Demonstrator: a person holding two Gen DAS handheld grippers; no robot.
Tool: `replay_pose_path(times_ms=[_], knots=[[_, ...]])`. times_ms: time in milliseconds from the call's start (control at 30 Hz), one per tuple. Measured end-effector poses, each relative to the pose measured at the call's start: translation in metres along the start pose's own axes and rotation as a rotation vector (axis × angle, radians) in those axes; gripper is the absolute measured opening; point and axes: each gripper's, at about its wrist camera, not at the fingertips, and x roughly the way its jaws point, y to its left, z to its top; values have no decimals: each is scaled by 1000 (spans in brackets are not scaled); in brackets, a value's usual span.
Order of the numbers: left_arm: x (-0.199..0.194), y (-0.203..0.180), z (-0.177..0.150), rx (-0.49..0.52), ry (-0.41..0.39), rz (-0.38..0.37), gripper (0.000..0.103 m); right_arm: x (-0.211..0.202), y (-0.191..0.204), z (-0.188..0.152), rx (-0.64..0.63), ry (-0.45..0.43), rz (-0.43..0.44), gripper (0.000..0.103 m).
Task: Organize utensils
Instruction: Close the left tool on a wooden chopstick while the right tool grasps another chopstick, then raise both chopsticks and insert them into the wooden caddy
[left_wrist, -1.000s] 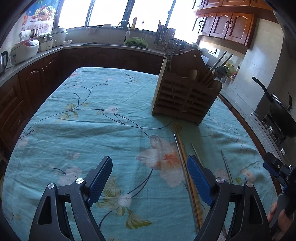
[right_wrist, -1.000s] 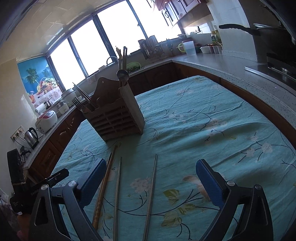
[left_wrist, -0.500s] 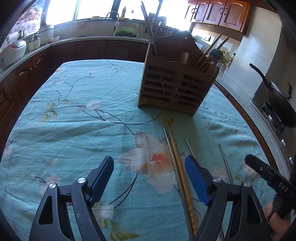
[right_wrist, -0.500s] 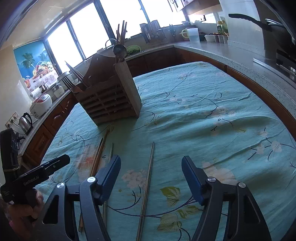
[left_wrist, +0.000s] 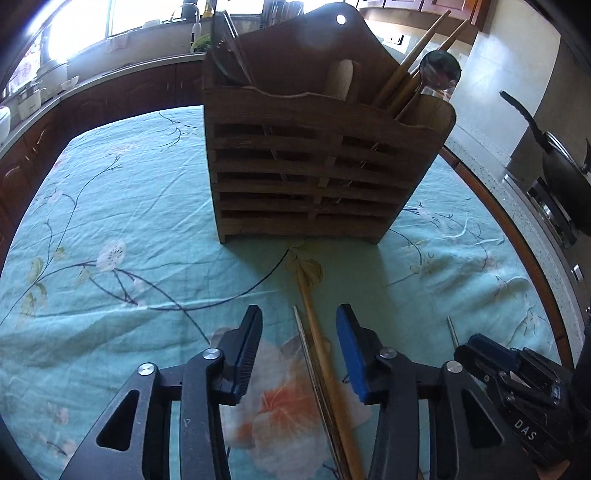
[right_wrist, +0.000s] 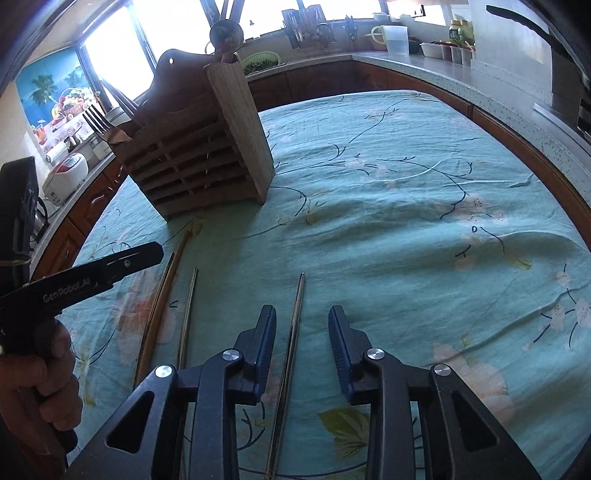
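A slatted wooden utensil holder (left_wrist: 314, 166) stands on the teal floral tablecloth (left_wrist: 110, 221), with spoons, forks and chopsticks in it. In front of it lie a wooden chopstick (left_wrist: 317, 332) and a thin metal chopstick (left_wrist: 303, 336) side by side. Both lie between the fingers of my left gripper (left_wrist: 299, 332), whose jaws are closing without touching them. In the right wrist view the holder (right_wrist: 207, 147) stands at the upper left. My right gripper (right_wrist: 303, 312) straddles a lone metal chopstick (right_wrist: 301, 284), jaws closing, pads apart from it. Another metal chopstick (right_wrist: 188, 306) lies to its left.
A dark wok (left_wrist: 561, 173) sits on the stove past the table's right edge. Brown cabinets and a grey counter (right_wrist: 424, 70) wrap around the table, with a pitcher (right_wrist: 395, 38) and a rice cooker (right_wrist: 70, 173) on it. A hand (right_wrist: 37, 369) holds the left gripper.
Both grippers have come down and forward towards the holder, each over chopsticks. Their jaws have narrowed a good deal from wide open.
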Motion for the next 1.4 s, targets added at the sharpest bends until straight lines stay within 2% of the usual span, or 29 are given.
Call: replay_pose_path(times_ms=[200, 333, 367, 400, 433, 467, 500, 633, 800, 967, 1200, 1400], knots=[[38, -11, 20, 63, 73, 26, 25, 6, 2, 5, -31, 12, -25, 23], [46, -28, 20, 156, 61, 89, 21, 11, 11, 6, -93, 9, -63, 23], [48, -32, 19, 173, 58, 95, 18, 13, 14, 5, -115, 7, -79, 23], [50, -37, 19, 188, 56, 95, 11, 14, 18, 5, -136, 8, -96, 22], [52, -40, 18, 196, 56, 88, 8, 15, 20, 4, -153, 8, -108, 18], [52, -43, 16, 201, 54, 92, 7, 15, 22, 4, -165, 8, -111, 15], [53, -46, 15, 204, 53, 92, 7, 15, 23, 4, -172, 8, -113, 8], [54, -45, 13, 172, 48, 50, 6, 13, 20, 4, -152, 5, -94, 5], [24, -34, 8, 119, -13, -21, 3, -7, 12, 6, -72, -33, -14, 4], [-18, -24, 2, 78, -98, -76, 3, -35, 13, 12, -50, -92, 31, 4], [-78, -4, -15, 14, -206, -134, 3, -73, 24, 22, -52, -182, 65, 4], [-129, 19, -29, -17, -266, -165, 3, -104, 37, 30, -71, -257, 95, 4]])
